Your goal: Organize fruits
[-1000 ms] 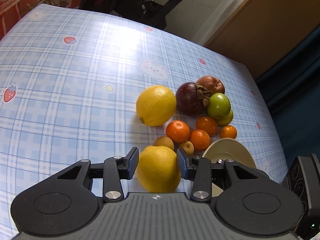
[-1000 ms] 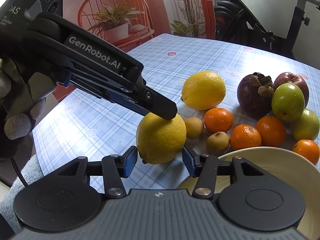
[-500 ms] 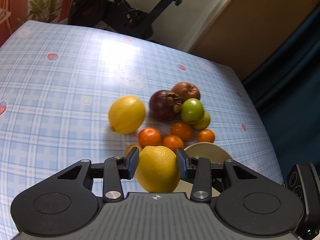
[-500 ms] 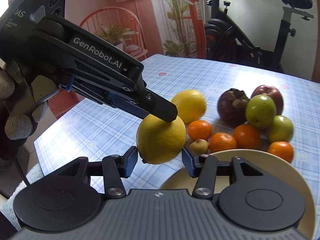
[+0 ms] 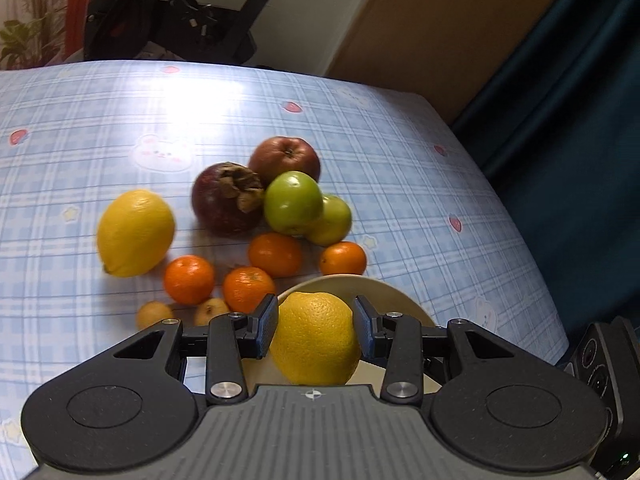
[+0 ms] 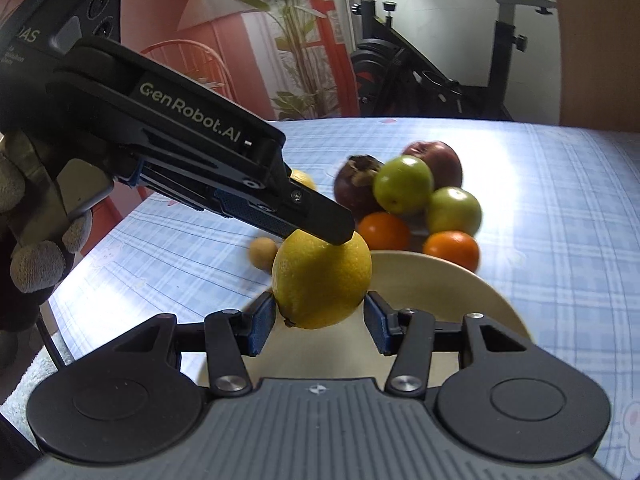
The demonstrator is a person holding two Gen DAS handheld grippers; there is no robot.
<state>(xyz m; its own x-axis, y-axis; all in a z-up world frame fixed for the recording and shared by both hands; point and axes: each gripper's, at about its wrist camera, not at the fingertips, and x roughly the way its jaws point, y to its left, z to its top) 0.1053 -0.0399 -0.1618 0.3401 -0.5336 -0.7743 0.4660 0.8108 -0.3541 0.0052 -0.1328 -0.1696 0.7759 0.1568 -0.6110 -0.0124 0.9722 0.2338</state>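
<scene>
My left gripper (image 5: 316,326) is shut on a yellow lemon (image 5: 316,338) and holds it above the cream plate (image 5: 384,292). The right wrist view shows the same lemon (image 6: 322,284) under the left gripper's finger (image 6: 320,222), over the plate (image 6: 436,284). My right gripper (image 6: 320,320) is open, its pads beside the lemon; I cannot tell if they touch it. A second lemon (image 5: 136,232), a mangosteen (image 5: 228,204), a red apple (image 5: 286,158), two green fruits (image 5: 294,202) and several tangerines (image 5: 188,280) lie on the blue checked tablecloth (image 5: 400,184).
Two small brown fruits (image 5: 154,314) lie near the plate's left edge. The table's right edge (image 5: 516,216) drops off toward a dark curtain. An exercise bike (image 6: 432,72) and a plant stand beyond the far edge.
The left gripper has carried the lemon up and rightward, from the tablecloth to above the plate. The right gripper has moved along with it.
</scene>
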